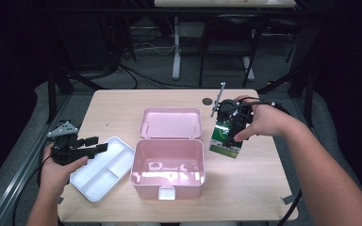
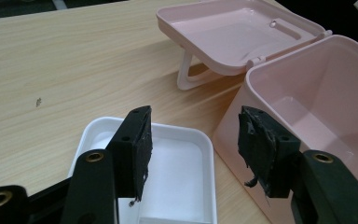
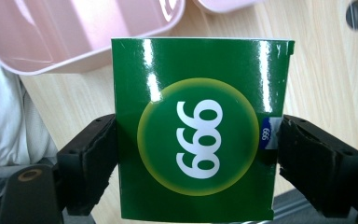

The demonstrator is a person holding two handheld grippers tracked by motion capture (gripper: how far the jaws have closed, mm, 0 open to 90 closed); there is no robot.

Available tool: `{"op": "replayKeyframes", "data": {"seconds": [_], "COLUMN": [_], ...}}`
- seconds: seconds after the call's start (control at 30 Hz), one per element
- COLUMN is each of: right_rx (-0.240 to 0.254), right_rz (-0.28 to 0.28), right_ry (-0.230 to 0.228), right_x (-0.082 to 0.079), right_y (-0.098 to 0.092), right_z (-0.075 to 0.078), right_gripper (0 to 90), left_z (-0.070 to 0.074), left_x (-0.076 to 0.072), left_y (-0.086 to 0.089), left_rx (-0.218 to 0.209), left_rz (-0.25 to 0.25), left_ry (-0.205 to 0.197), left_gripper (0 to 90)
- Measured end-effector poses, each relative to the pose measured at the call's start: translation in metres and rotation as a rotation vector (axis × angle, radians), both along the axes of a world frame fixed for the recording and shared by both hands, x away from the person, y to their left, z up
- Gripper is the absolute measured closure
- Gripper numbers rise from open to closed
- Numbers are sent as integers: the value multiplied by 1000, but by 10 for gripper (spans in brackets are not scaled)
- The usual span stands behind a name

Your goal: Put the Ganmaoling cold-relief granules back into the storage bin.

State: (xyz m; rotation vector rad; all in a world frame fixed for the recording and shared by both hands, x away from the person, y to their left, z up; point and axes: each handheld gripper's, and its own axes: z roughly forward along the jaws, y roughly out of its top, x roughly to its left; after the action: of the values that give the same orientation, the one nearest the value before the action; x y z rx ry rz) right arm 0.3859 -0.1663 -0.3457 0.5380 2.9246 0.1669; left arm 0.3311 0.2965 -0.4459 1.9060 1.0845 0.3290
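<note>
The green carton (image 3: 198,128) is glossy, with a yellow-ringed circle on its face bearing white digits that read 666 or 999 by how it is turned, and a small blue mark at one edge. It hangs just right of the open pink storage box (image 1: 168,165), above the wooden table (image 1: 118,106). The right gripper (image 1: 230,131) clamps it, both jaws pressed on its sides. The left gripper (image 2: 193,149), jaws spread wide and empty, hovers over the white divided tray (image 1: 102,170) left of the box.
</note>
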Motion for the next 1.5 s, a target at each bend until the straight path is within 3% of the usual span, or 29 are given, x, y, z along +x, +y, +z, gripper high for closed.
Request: {"op": "replayKeyframes", "data": {"seconds": [0.3, 0.63, 1.0, 1.5], "right_rx": [15, 9, 7, -8], "right_rz": [106, 139, 205, 283], "right_ry": [-8, -3, 21, 38], "right_x": [-6, -7, -10, -21], "right_y": [12, 28, 62, 99], "right_z": [9, 11, 10, -2], "right_gripper": [158, 158, 159, 158], "left_z": [0, 1, 0, 1], "left_x": [-1, -2, -2, -2], "left_y": [1, 3, 4, 5], "left_rx": [-3, -5, -8, -9], "left_rz": [3, 12, 12, 9], "left_ry": [-2, 0, -2, -2], "left_gripper": [449, 449, 449, 449]}}
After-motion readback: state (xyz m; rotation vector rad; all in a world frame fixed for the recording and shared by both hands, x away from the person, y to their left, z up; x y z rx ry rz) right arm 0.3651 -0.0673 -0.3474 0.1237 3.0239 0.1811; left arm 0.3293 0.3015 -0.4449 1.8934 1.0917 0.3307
